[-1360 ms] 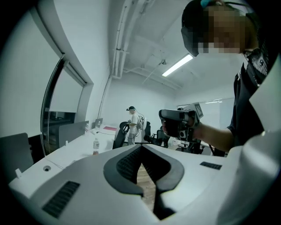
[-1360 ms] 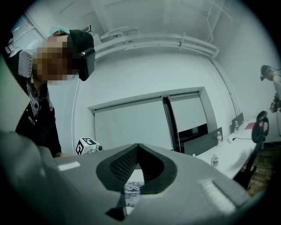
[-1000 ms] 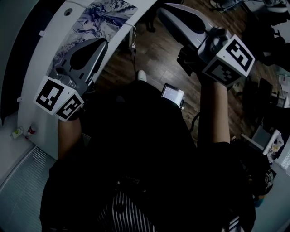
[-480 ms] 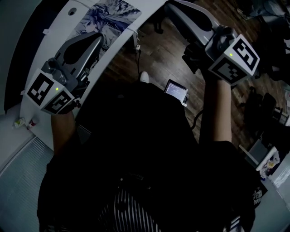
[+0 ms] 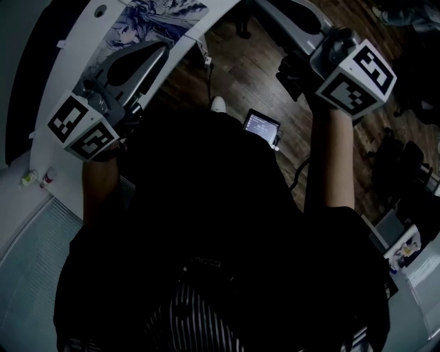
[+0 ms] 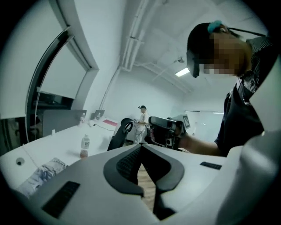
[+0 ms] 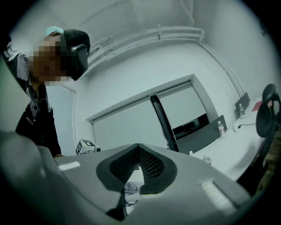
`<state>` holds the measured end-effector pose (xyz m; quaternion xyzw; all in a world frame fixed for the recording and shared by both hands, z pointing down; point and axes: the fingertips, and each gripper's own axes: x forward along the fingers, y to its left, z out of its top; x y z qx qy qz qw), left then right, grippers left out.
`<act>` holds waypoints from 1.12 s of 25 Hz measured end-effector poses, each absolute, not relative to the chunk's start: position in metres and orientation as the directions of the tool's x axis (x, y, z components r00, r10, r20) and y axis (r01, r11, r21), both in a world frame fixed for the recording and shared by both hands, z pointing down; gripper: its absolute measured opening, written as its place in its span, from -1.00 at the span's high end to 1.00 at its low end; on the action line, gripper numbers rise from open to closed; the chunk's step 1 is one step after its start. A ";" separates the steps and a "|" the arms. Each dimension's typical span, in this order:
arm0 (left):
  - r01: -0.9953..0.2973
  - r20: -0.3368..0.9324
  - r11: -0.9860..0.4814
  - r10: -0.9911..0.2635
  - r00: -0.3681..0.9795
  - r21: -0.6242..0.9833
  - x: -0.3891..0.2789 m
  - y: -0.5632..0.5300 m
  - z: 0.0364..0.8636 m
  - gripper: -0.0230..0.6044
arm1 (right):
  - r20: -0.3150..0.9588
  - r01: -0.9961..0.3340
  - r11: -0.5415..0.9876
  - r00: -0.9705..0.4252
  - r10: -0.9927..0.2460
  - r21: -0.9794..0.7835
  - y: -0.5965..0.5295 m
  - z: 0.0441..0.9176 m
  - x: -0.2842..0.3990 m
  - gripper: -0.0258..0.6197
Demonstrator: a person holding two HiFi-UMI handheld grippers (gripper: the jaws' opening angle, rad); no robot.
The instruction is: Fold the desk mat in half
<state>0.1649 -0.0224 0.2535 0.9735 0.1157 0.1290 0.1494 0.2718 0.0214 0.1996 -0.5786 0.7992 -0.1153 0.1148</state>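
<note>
Nearest the camera, a matte black garment (image 5: 206, 234) and a strip of black-and-white striped cloth (image 5: 189, 323) are seen filling the lower part of the head view. The left gripper (image 6: 141, 147), of smooth grey plastic with finely ribbed black pads (image 6: 127, 165), is held at the upper left above the desk's edge. Its jaws are drawn together at the tips, with nothing between them. The right gripper (image 7: 138, 146), made alike, is held at the upper right over the floor, its jaws likewise closed and empty. A small lit rectangular screen (image 5: 261, 127) is seen just above the middle of the frame. The thin desk mat printed in blue and white (image 5: 161, 14) is laid flat and unfolded at the top left, on a long, curved, glossy white desk (image 5: 65, 96), apart from both grippers. A clear plastic bottle (image 6: 85, 145) is stood farther along the desk. Dark wooden floorboards (image 5: 240, 75) are seen beside the desk, with pale walls (image 7: 131, 74), drawn roller blinds (image 7: 127, 129) and white ceiling pipes (image 6: 131, 35) farther off.
</note>
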 end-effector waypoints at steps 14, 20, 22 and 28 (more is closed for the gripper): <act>0.088 0.219 -0.904 0.195 0.956 0.419 0.144 -0.072 0.281 0.90 | -0.027 -0.884 0.302 -0.314 -0.949 -0.358 -0.018 0.219 0.272 0.91; 0.153 0.142 -0.881 0.238 0.961 0.447 0.165 -0.081 0.265 0.90 | -0.002 -0.910 0.275 -0.289 -0.957 -0.311 -0.028 0.201 0.277 0.91; 0.178 0.156 -0.901 0.257 0.954 0.396 0.168 -0.086 0.258 0.90 | 0.009 -0.918 0.255 -0.271 -0.963 -0.304 -0.034 0.198 0.284 0.91; 0.180 0.156 -0.911 0.252 0.955 0.372 0.154 -0.128 0.259 0.90 | 0.058 -0.933 0.207 -0.233 -0.971 -0.296 -0.062 0.205 0.286 0.91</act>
